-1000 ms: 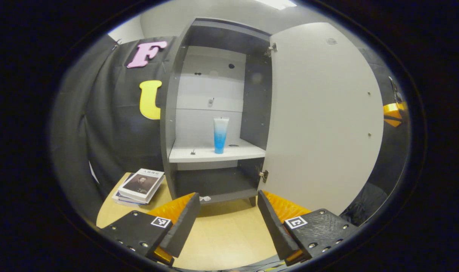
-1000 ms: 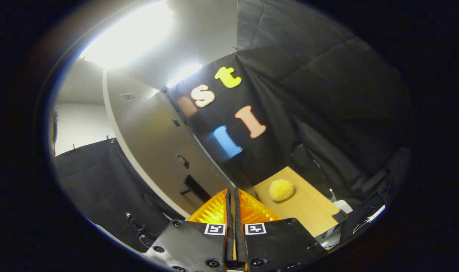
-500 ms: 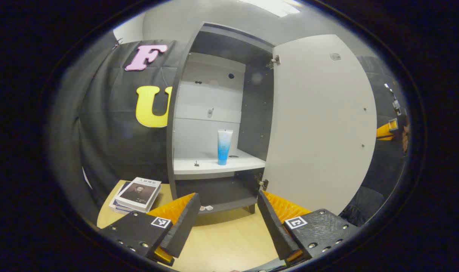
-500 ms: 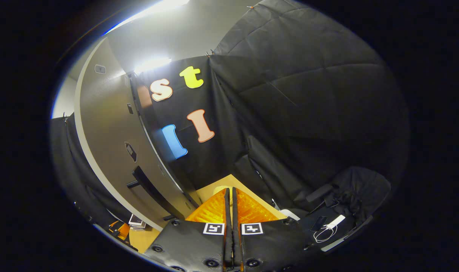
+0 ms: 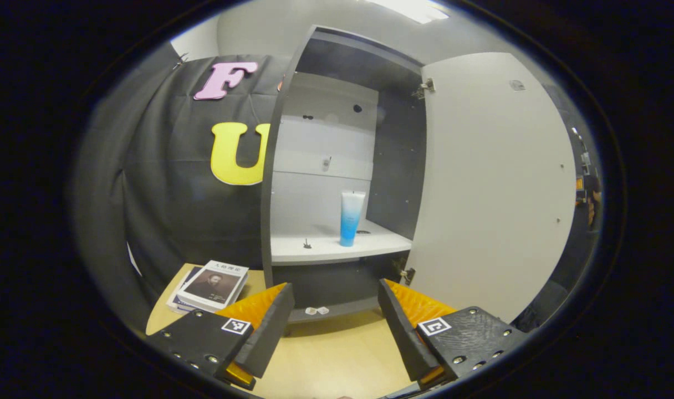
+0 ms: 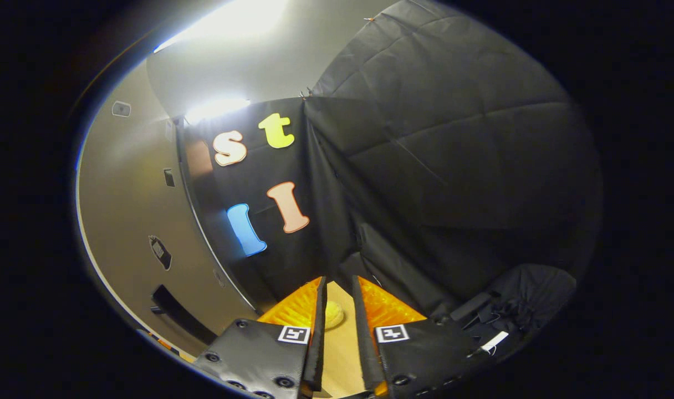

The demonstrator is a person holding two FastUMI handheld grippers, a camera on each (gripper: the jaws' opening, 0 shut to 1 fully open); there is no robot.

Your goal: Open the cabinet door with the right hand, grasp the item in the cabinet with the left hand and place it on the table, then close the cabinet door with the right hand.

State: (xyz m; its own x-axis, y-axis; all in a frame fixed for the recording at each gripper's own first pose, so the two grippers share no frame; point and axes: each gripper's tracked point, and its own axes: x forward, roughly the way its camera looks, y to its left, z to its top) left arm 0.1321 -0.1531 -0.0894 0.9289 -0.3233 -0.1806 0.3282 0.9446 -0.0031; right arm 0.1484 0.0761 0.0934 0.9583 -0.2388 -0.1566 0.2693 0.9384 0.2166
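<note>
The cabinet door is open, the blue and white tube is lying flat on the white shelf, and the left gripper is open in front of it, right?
Not quite. In the left gripper view the tube stands upright on the shelf, not lying flat. The cabinet door is open, and the left gripper is open, short of the cabinet.

Black cloth walls (image 6: pixel 425 166) enclose the booth. A bright ceiling light (image 6: pixel 243 16) shines above. The bench (image 5: pixel 337 360) is pale wood.
</note>
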